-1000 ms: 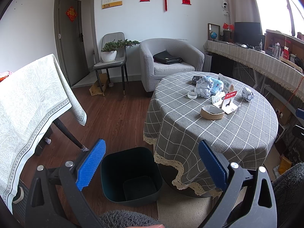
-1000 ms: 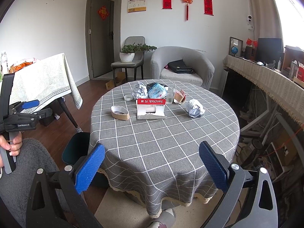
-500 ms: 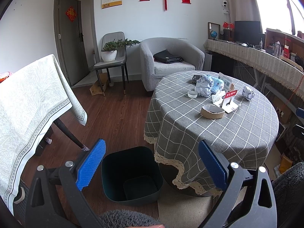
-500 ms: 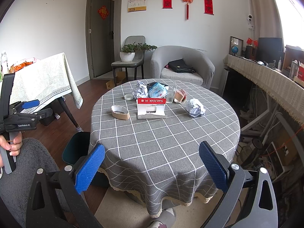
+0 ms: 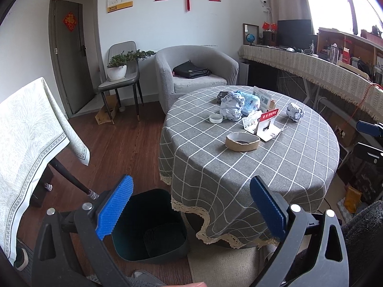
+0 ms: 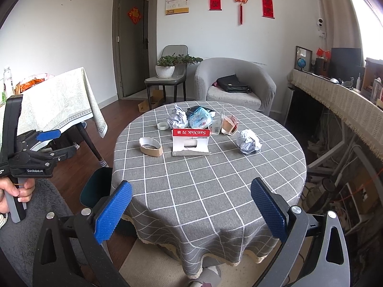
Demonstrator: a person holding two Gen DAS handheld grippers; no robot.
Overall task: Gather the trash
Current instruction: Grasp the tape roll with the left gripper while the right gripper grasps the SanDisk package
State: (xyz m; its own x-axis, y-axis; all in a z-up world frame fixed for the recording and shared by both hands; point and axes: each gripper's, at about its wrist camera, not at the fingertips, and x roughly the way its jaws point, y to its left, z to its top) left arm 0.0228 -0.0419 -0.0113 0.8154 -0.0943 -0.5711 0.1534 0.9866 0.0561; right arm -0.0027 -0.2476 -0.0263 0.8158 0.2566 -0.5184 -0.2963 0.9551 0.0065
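The trash sits in a loose cluster on the far half of my round checked surface (image 6: 215,179): a paper ball (image 6: 249,141) off to the right, a second paper wad (image 6: 177,119) touching a blue wrapper (image 6: 199,119) at the back, a red-and-white card pack (image 6: 191,142) in the middle, a cardboard ring (image 6: 150,146) to its left and a small tape roll (image 6: 162,125) behind that. A torn brown carton (image 6: 228,125) stands just right of the wrapper. The bin (image 5: 149,224) stands open on the floor, tucked against the surface's left edge, nothing visible in it. My right hand-held gripper (image 6: 191,211) hovers over the near rim, jaws wide, holding nothing. My left hand-held gripper (image 5: 190,206) is wide too and bare, poised above the bin. Beyond are an armchair (image 6: 235,83) and a chair with a plant (image 6: 165,68).
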